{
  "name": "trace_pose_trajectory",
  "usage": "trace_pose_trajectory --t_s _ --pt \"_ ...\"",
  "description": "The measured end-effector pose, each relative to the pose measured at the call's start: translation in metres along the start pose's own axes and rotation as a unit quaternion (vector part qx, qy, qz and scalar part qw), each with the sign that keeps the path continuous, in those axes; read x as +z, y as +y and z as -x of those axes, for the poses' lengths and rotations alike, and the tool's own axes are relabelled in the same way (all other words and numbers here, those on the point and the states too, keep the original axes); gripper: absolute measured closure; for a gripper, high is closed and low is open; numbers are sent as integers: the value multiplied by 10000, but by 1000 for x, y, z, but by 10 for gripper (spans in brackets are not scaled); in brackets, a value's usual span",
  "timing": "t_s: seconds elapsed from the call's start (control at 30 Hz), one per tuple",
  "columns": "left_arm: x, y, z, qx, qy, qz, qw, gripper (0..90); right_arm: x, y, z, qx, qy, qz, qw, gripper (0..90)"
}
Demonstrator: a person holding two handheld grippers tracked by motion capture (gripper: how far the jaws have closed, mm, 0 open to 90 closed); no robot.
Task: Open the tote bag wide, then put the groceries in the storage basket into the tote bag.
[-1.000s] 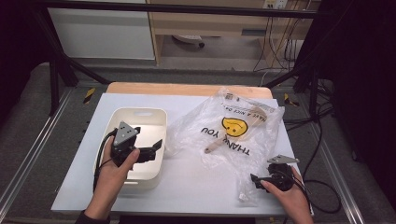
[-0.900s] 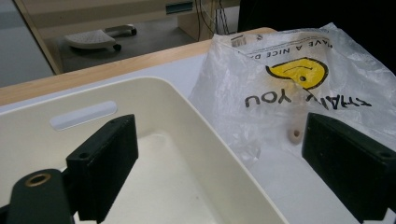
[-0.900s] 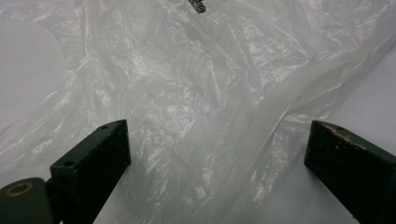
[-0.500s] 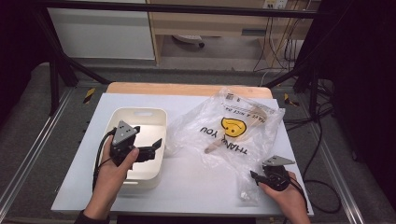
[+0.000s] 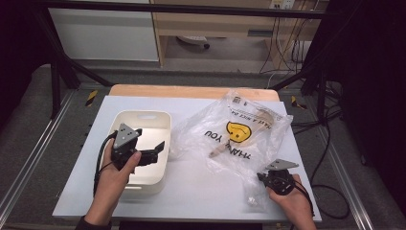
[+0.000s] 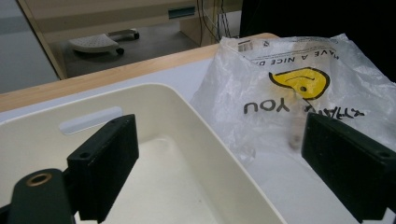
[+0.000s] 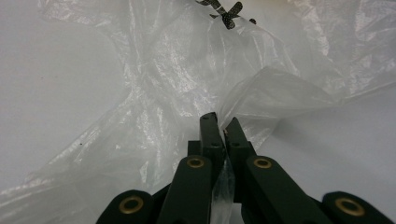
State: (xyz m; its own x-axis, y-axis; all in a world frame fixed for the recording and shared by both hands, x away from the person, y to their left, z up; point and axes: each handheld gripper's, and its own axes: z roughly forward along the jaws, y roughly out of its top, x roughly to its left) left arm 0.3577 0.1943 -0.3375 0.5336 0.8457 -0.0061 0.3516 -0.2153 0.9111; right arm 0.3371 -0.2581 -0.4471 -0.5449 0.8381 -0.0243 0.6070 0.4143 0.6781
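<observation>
A clear plastic bag (image 5: 239, 129) with a yellow smiley and "THANK YOU" print lies crumpled on the right half of the white table (image 5: 201, 191). A wooden utensil (image 5: 218, 152) shows through it. My right gripper (image 5: 262, 178) sits at the bag's near right corner. Its jaws have just been closing, and in the right gripper view my right gripper (image 7: 219, 122) is shut on a fold of the bag (image 7: 187, 70). My left gripper (image 5: 160, 152) hovers open over the cream bin (image 5: 143, 117). In the left gripper view my left gripper (image 6: 219, 140) holds nothing, with the bin's rim (image 6: 196, 112) and the bag (image 6: 289, 93) ahead.
The bin stands at the table's left and looks empty inside. A wooden strip (image 5: 191, 91) runs along the table's far edge. Cables (image 5: 330, 143) hang off the right side. Bare tabletop lies between bin and bag.
The right gripper's jaws have gone from wide apart to shut on the bag's near corner, and that hand shifted slightly. The left hand and gripper have not moved.
</observation>
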Motion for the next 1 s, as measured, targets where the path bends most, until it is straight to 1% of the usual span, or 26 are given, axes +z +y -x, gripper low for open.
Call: trace_pose_trajectory --t_s 0.23,0.43,0.67,0.73,0.77,0.87,1.0 --pt "-1 1 1 9 4 13 10000 109 -12 -6 8 157 -74 65 9998 900" --pt "-1 2 5 54 -61 5 10000 109 -16 -11 17 297 -133 1 9995 900" --pt "1 3 11 110 -131 -18 9999 109 -24 -15 29 384 -238 37 9990 900" --pt "2 3 13 129 -145 -28 9998 109 -25 -17 33 450 -258 23 9987 900" --pt "2 3 14 136 -154 -34 9998 109 -26 -17 35 433 -286 21 9987 900" --pt "4 3 16 139 -182 -36 9997 109 -27 -19 39 455 -273 22 9986 900" --pt "5 5 22 188 -228 -47 9996 109 -28 -18 45 349 -353 -38 9988 900"
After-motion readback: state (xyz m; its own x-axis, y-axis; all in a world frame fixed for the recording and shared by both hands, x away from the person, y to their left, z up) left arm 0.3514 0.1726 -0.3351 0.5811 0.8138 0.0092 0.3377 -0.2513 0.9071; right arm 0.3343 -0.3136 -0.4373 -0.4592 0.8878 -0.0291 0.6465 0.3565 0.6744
